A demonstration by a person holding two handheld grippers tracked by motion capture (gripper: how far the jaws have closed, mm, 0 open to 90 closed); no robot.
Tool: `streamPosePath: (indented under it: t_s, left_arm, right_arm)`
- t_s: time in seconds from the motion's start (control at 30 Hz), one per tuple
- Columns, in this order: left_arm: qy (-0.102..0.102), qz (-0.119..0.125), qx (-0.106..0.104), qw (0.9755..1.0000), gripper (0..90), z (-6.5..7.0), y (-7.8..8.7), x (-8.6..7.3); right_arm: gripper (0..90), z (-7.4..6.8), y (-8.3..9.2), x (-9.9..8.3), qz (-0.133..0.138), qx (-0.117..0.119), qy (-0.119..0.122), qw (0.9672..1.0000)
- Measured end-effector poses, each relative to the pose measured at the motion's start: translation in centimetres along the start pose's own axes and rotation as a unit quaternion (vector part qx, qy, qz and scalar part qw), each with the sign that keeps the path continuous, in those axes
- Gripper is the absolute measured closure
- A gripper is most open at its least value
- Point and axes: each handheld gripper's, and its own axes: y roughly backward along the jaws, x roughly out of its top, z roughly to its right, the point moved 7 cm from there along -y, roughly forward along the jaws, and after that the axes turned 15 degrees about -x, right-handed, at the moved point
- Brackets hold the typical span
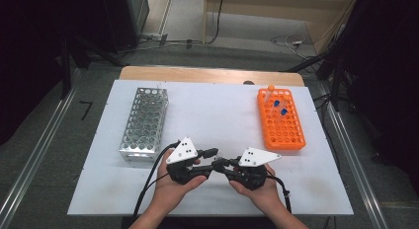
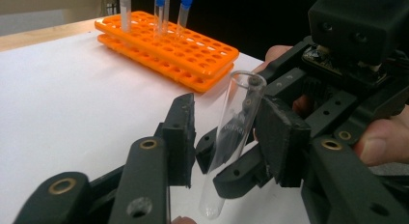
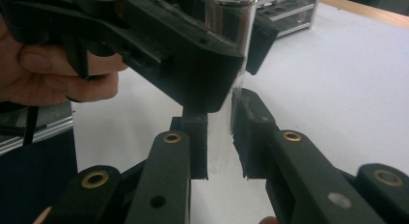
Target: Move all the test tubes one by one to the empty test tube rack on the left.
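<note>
Right tongs (image 3: 219, 137) clamp the clear tube (image 2: 231, 137); left tongs (image 2: 226, 130) bracket it, pads not yet pressing. Close squarely above right tongs before releasing.

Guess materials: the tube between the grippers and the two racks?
Tube: clear and glossy with see-through walls, glass or hard plastic, can't tell which. Orange rack: looks like moulded plastic, uniform matte colour. Silver rack: likely metal, perforated sheet with a dull shine.
</note>
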Motion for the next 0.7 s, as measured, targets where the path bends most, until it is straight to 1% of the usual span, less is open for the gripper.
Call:
streamPosePath:
  t_s: [0.07, 0.1, 0.17, 0.2, 0.23, 0.33, 0.5, 0.63, 0.67, 0.7]
  left_arm:
    - [-0.003, 0.003, 0.001, 1.0000, 65.5, 0.13, -0.02, 0.09]
    - [-0.005, 0.004, 0.000, 1.0000, 65.5, 0.16, 0.00, 0.14]
    - [-0.007, 0.004, -0.002, 1.0000, 68.8, 0.21, -0.02, 0.18]
    - [-0.008, 0.004, -0.003, 1.0000, 72.5, 0.26, -0.02, 0.19]
    - [-0.011, 0.005, -0.004, 0.9999, 72.5, 0.31, -0.04, 0.21]
    - [-0.018, 0.001, 0.006, 0.9998, 75.5, 0.22, 0.00, 0.17]
    - [-0.023, -0.002, 0.016, 0.9996, 76.5, 0.16, 0.09, 0.14]
    - [-0.020, 0.004, 0.017, 0.9997, 76.6, 0.10, 0.16, 0.27]
    - [-0.018, 0.006, 0.019, 0.9996, 76.6, 0.01, 0.26, 0.33]
    - [-0.017, 0.009, 0.021, 0.9996, 76.6, -0.10, 0.40, 0.41]
  right_arm:
    - [74.2, -0.23, -0.01, -0.02, -0.003, 0.002, 0.005, 1.0000]
    - [74.2, -0.23, -0.01, -0.02, -0.003, 0.002, 0.005, 1.0000]
    - [74.2, -0.34, -0.06, -0.04, -0.003, 0.004, 0.006, 1.0000]
    - [74.2, -0.34, -0.10, -0.06, -0.004, 0.006, 0.006, 1.0000]
    - [74.2, -0.34, -0.10, -0.06, -0.004, 0.006, 0.006, 1.0000]
    - [74.2, -0.29, -0.19, -0.16, -0.009, 0.007, 0.004, 0.9999]
    - [74.2, -0.28, -0.29, -0.21, -0.011, 0.011, 0.000, 0.9999]
    - [72.9, -0.25, -0.30, -0.20, -0.009, 0.016, -0.003, 0.9998]
    - [66.3, -0.16, -0.21, -0.19, -0.008, 0.017, -0.003, 0.9998]
    - [66.3, -0.16, -0.21, -0.19, -0.008, 0.017, -0.003, 0.9998]
